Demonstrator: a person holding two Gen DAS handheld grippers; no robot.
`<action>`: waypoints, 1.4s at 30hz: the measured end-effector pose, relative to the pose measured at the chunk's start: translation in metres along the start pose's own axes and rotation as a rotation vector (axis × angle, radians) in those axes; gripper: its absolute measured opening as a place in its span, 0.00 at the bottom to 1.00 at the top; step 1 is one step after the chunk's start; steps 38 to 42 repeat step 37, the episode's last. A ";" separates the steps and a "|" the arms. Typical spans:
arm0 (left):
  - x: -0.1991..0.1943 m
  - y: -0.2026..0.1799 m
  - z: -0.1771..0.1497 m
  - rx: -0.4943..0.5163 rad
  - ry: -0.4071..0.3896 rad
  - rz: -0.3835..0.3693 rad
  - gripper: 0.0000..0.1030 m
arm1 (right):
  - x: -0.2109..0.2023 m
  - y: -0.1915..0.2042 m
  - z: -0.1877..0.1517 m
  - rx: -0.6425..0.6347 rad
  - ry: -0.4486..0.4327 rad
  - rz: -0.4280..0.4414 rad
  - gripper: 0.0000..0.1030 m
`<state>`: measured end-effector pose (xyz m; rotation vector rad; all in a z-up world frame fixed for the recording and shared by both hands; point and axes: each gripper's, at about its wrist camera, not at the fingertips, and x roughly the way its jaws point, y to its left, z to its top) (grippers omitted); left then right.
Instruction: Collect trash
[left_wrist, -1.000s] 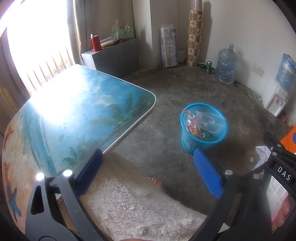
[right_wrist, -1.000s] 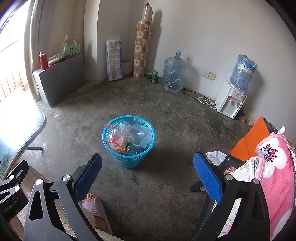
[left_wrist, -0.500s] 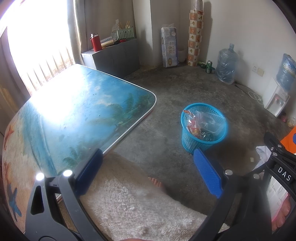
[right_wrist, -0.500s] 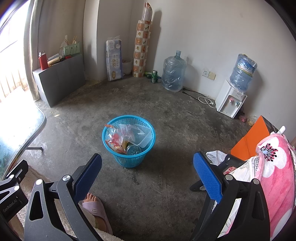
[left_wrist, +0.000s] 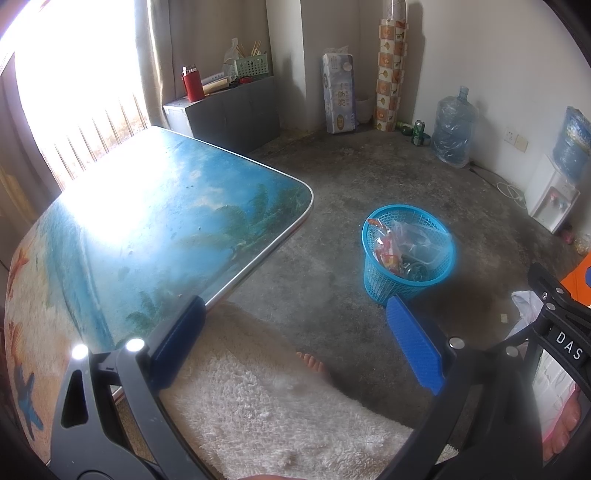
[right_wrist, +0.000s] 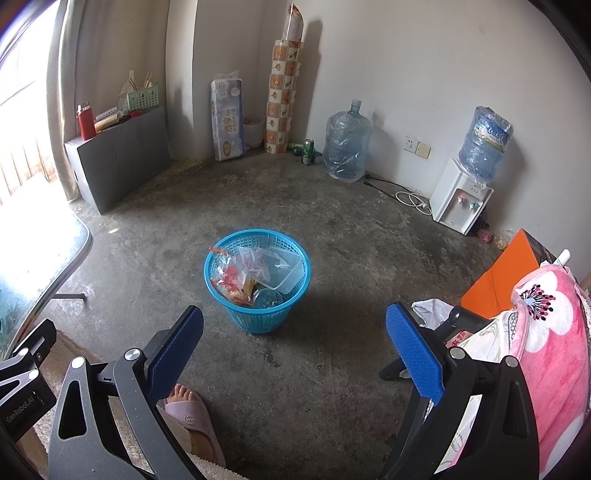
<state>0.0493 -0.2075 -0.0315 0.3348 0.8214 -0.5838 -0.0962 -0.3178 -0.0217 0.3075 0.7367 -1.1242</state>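
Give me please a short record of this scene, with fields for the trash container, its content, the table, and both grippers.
container: blue plastic basket standing upright on the concrete floor
contents: clear plastic bags, a clear plastic tub, red and yellow wrappers
table: beach-print tabletop, nothing visible on it, glare hides part
left gripper: open, empty
right gripper: open, empty, facing the basket

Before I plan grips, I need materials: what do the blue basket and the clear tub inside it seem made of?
The blue basket looks like moulded plastic, slightly glossy, given its open lattice wall and smooth rim. The clear tub seems thin transparent plastic: you can see through its walls. It could be rigid or flexible; that is unclear.
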 end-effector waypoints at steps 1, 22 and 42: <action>0.000 0.000 0.000 0.000 0.000 0.001 0.92 | 0.000 0.000 0.000 0.000 0.001 0.000 0.94; 0.000 0.002 0.000 -0.001 0.000 0.000 0.92 | 0.000 0.001 -0.001 0.001 0.002 0.000 0.94; 0.002 0.005 -0.002 -0.003 0.009 -0.004 0.92 | 0.000 0.000 -0.001 0.003 0.004 0.001 0.94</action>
